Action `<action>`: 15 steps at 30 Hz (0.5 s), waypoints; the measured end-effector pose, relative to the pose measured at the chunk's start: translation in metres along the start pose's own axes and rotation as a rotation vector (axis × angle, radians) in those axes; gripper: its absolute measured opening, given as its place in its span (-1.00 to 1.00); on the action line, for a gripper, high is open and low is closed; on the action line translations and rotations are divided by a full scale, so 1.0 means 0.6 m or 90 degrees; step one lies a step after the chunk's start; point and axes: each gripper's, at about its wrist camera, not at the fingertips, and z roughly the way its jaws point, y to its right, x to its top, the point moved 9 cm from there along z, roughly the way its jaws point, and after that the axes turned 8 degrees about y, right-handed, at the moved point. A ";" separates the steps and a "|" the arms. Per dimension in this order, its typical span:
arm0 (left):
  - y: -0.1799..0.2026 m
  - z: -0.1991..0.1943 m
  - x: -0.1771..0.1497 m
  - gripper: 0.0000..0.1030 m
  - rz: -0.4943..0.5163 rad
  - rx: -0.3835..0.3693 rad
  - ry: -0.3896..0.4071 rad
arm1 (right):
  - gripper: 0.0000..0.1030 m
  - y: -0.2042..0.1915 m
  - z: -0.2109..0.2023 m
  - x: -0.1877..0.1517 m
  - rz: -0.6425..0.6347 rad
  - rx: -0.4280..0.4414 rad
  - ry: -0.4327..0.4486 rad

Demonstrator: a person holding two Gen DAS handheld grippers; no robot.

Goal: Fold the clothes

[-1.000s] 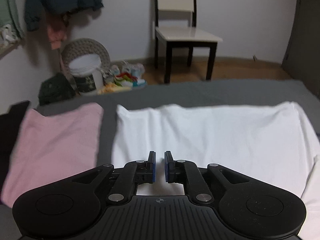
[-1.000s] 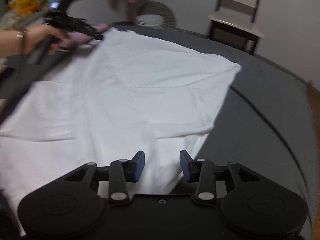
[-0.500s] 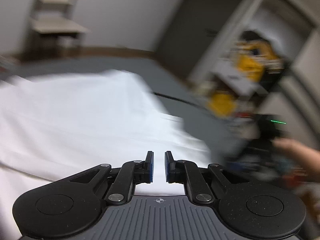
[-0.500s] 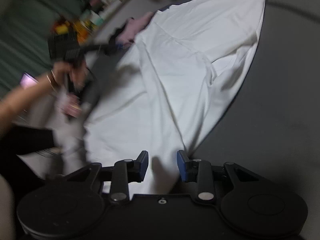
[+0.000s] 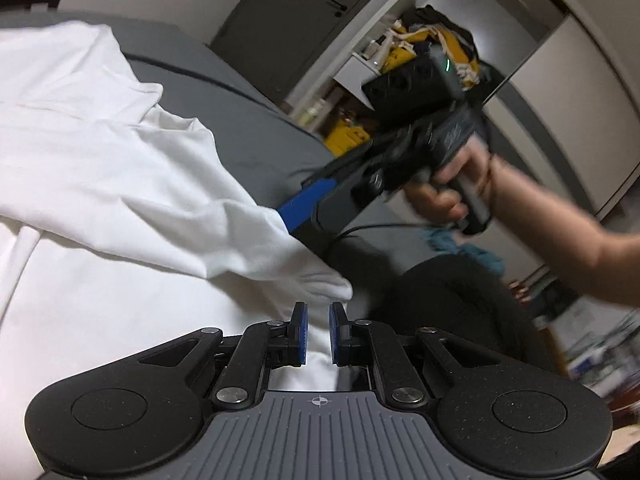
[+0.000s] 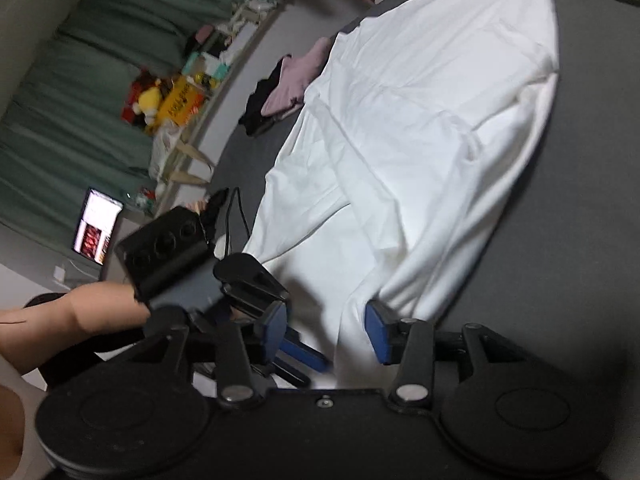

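A white shirt (image 5: pixel 120 184) lies spread on the grey bed (image 5: pixel 248 128), one sleeve folded across its body. My left gripper (image 5: pixel 318 336) hovers over the shirt's near edge, its jaws a thin gap apart with nothing between them. In the right wrist view, my right gripper (image 6: pixel 326 332) stands open low over the same white shirt (image 6: pixel 420 140), and its right finger (image 6: pixel 378 332) touches a fold of cloth. The left gripper (image 6: pixel 304 356) sits just left of it. The left wrist view shows the right gripper (image 5: pixel 298 216) with a blue finger against the sleeve's end.
A pink garment (image 6: pixel 296 76) and a black one (image 6: pixel 260 104) lie at the bed's far left edge. A cable (image 6: pixel 236 216) runs beside the shirt. A hand (image 5: pixel 440 196) holds the right gripper before cluttered shelves (image 5: pixel 420 52). Bare grey bed (image 6: pixel 560 240) lies right of the shirt.
The left gripper swung right, from facing the chair to facing the right hand. The right gripper came down to the shirt's near edge and its jaws spread slightly. Both grippers now sit close together.
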 end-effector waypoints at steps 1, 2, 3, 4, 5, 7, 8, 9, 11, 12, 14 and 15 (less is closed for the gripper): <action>0.007 0.000 -0.002 -0.82 0.016 0.015 0.016 | -0.14 -0.005 0.010 0.004 0.002 -0.011 -0.004; 0.014 0.000 -0.004 -0.82 0.030 0.033 0.036 | -0.14 -0.004 0.016 0.006 0.005 -0.020 -0.005; 0.021 0.000 -0.004 -0.82 0.041 0.048 0.055 | -0.14 -0.004 0.023 0.009 0.009 -0.029 -0.006; 0.026 -0.002 -0.003 -0.82 0.049 0.064 0.068 | -0.14 -0.003 0.029 0.011 0.013 -0.039 -0.007; 0.031 -0.005 -0.004 -0.82 0.055 0.081 0.077 | -0.14 -0.003 0.036 0.014 0.017 -0.048 -0.008; 0.041 -0.014 -0.005 -0.82 0.055 0.094 0.100 | -0.14 -0.002 0.049 0.018 0.024 -0.066 -0.010; 0.045 -0.019 -0.006 -0.82 0.053 0.097 0.115 | -0.14 -0.002 0.055 0.021 0.028 -0.075 -0.011; 0.049 -0.030 -0.005 -0.82 0.055 0.103 0.142 | -0.14 -0.001 0.062 0.023 0.032 -0.084 -0.011; 0.054 -0.050 0.003 -0.82 0.054 0.119 0.204 | -0.14 0.000 0.074 0.028 0.039 -0.102 -0.013; 0.047 -0.052 0.005 -0.82 0.036 0.133 0.216 | -0.14 0.000 0.080 0.030 0.043 -0.112 -0.014; 0.029 -0.041 -0.004 -0.82 0.007 0.175 0.183 | -0.14 0.001 0.093 0.034 0.050 -0.130 -0.016; 0.018 -0.033 -0.011 -0.82 0.005 0.205 0.157 | -0.14 0.000 0.096 0.036 0.051 -0.138 -0.016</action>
